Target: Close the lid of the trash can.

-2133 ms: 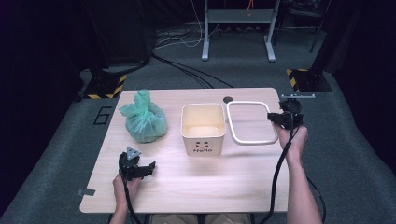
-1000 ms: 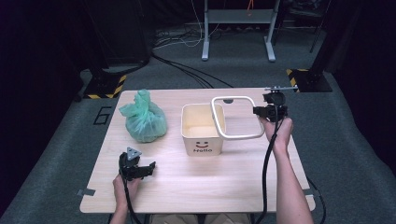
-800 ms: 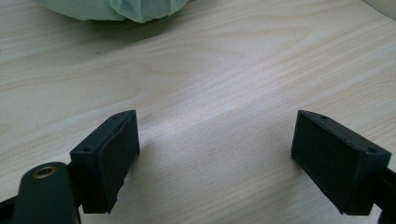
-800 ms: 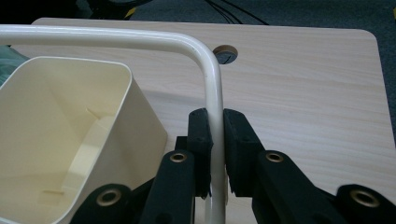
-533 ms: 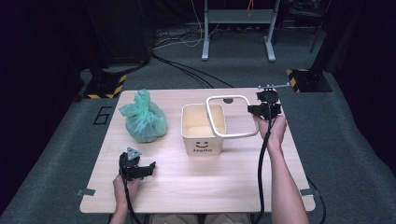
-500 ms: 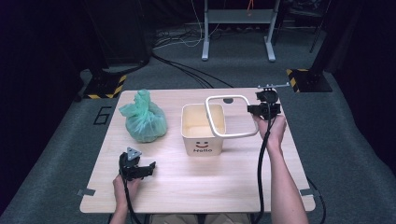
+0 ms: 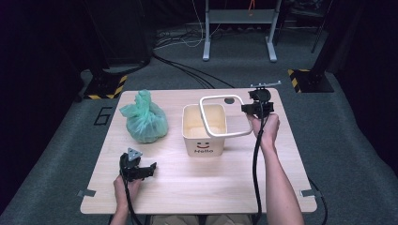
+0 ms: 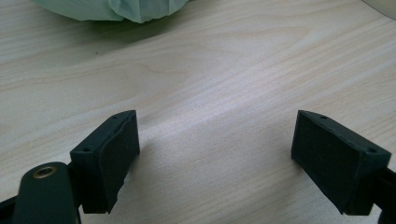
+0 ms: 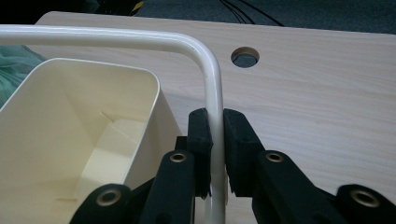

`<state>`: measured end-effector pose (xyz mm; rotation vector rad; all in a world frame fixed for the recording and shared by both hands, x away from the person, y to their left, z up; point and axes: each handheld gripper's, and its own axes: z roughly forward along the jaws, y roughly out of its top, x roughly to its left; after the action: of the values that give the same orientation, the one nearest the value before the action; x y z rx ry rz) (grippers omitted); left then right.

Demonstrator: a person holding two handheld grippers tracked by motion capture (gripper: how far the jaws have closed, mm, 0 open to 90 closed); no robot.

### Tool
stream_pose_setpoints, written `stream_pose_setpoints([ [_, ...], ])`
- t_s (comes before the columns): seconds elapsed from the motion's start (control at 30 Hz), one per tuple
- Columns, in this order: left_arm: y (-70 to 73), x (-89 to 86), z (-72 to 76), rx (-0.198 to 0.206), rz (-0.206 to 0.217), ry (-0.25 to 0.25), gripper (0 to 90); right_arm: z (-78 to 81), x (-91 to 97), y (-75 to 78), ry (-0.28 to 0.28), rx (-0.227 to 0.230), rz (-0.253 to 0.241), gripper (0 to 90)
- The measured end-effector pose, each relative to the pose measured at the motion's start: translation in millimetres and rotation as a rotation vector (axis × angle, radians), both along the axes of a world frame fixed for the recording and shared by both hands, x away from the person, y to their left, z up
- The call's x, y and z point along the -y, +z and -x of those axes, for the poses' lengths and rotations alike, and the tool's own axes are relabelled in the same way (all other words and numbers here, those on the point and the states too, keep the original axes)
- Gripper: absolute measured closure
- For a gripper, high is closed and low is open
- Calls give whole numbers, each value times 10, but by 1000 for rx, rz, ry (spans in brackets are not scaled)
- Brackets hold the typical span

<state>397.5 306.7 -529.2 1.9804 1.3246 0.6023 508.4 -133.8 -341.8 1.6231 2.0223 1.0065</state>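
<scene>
1. High view: the right gripper (image 7: 250,108) is lifted above the far right part of the wooden surface (image 7: 211,183), and its fingers are clamped on the right side of a white ring frame (image 7: 224,116).
2. The frame is off the surface, tilted, with its left part hanging over the open top of the cream bin (image 7: 205,130); I cannot tell whether it touches the bin's rim.
3. The bin stands upright near the middle of the surface, a smiling face and the word "Hello" on its near wall.
4. Right gripper view: the two black fingers (image 9: 238,144) press from both sides on the thin rail of the frame (image 9: 214,112), which runs up between them and bends left over the bin (image 9: 84,140). Only the rail's width separates the pads.
5. A round hole (image 9: 245,56) in the surface lies beyond the frame's corner.
6. High view: the left gripper (image 7: 146,169) sits low at the near left of the surface, well apart from the bin and the frame.
7. Left gripper view: its fingers (image 8: 109,158) stand wide apart with only bare wood between them, holding nothing.
8. A knotted green bag (image 7: 145,121) rests on the surface to the left of the bin, beyond the left gripper; its lower edge (image 8: 135,9) shows at the top of the left gripper view.
</scene>
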Motion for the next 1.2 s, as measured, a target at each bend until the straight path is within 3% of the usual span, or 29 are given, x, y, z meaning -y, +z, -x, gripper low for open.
stream_pose_setpoints([
  [0.77,0,-2,0,-1,2,-3,150,-143,-338,-107,9,-48,11,815],
  [1.2,0,-2,0,-2,2,-3,151,-232,-504,-174,-23,-75,7,813],
])
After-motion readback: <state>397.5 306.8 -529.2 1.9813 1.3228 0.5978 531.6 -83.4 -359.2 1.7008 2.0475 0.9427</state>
